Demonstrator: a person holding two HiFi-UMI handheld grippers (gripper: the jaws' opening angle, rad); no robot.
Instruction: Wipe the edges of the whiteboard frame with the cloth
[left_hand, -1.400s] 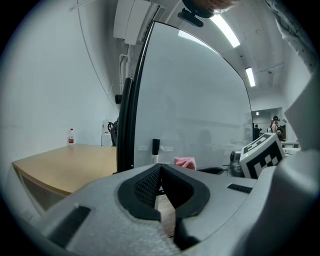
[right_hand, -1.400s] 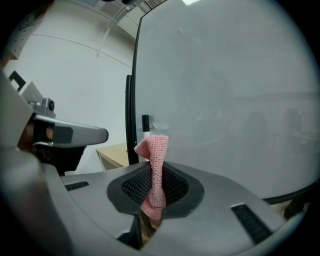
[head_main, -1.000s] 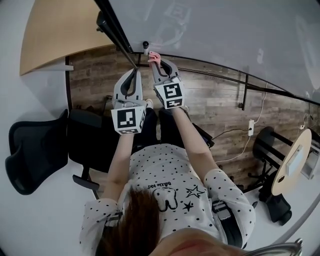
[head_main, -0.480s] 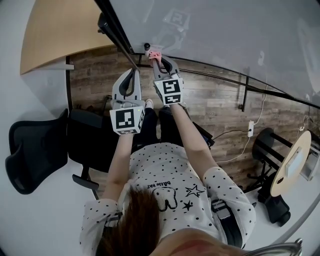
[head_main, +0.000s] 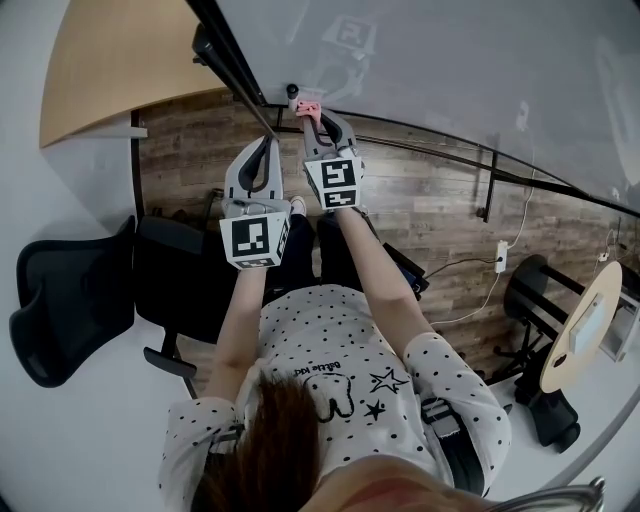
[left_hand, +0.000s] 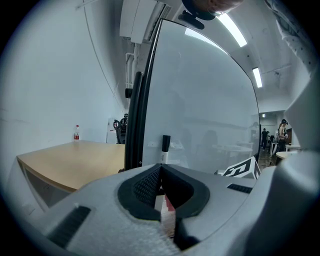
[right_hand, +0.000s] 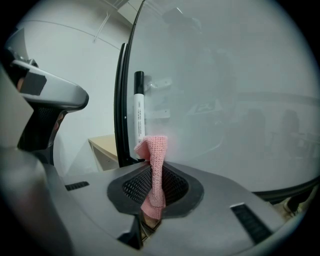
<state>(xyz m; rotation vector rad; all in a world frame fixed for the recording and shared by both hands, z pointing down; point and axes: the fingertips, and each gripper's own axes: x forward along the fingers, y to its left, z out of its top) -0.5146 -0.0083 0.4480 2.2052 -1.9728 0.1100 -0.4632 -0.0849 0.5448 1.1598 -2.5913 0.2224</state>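
The right gripper (right_hand: 153, 172) is pinching the pink cloth (right_hand: 156, 150), whose free end is poking up beside the marker (right_hand: 138, 115) at the whiteboard frame (right_hand: 121, 110)'s lower-left corner. The left gripper (left_hand: 161, 169) is hovering alongside, jaws together.

Marker (right_hand: 138, 115) stands against whiteboard (right_hand: 225, 75), cloth (right_hand: 156, 165) just before it
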